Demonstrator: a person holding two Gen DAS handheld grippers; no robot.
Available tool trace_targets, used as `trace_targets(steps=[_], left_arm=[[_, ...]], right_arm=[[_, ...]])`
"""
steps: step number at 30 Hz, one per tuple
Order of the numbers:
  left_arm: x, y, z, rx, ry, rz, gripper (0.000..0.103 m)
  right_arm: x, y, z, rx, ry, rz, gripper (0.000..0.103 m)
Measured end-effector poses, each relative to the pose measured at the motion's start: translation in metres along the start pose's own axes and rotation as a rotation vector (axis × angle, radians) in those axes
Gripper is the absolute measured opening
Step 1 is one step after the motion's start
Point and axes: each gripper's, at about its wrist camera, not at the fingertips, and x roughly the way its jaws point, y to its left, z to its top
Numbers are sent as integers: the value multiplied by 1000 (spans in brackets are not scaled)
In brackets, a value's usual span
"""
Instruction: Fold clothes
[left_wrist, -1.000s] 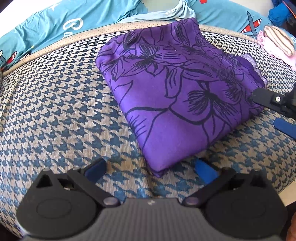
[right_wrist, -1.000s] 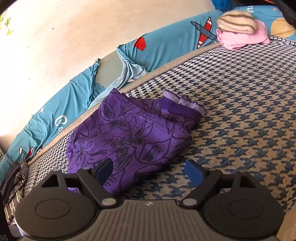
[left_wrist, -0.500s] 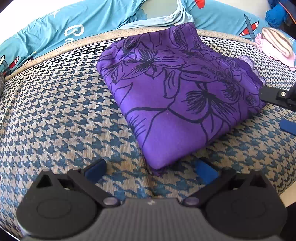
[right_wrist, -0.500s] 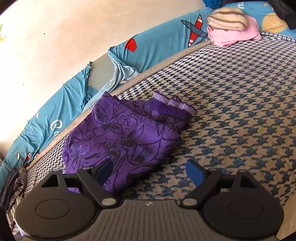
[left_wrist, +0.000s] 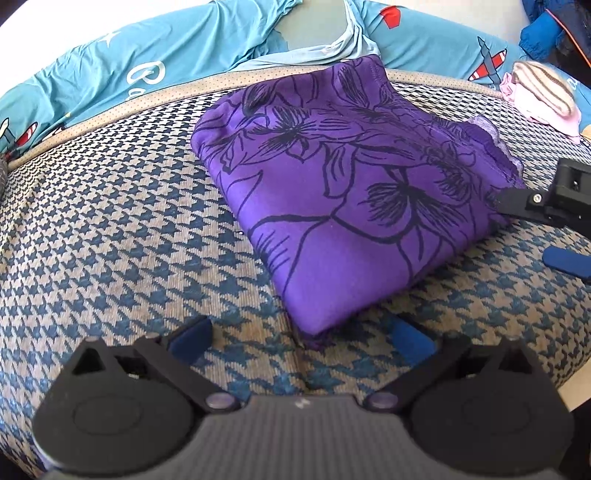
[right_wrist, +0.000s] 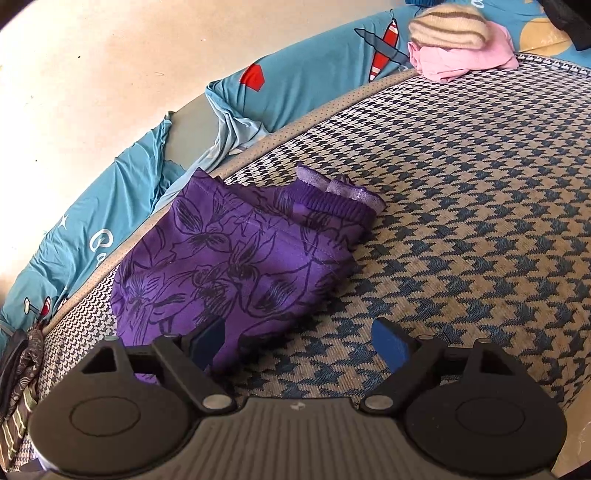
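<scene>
A purple garment with black flower outlines lies folded on the houndstooth surface. My left gripper is open, low over the surface, and the garment's near corner points into the gap between its blue pads. My right gripper is also open with nothing held; its left pad sits over the garment's near edge. In the left wrist view the right gripper shows at the garment's right side, beside the lilac-trimmed hem.
A small pile of pink and striped folded clothes sits at the far edge of the surface. A teal sheet with plane prints runs behind it. Dark striped cloth lies at the far left. A pale wall stands beyond.
Both views have shifted only slightly. The garment lies as before, and both grippers have stayed open.
</scene>
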Motion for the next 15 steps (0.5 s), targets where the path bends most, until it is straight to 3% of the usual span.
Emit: trace_targets(steps=[7,15], left_arm=[[-3,8,4,45,29,-61,103],[-12,24,18,44,-2,-83,103]], right_arm=[[3,-2,8,23,42,37,87],[3,7,34,-97,72,81,87]])
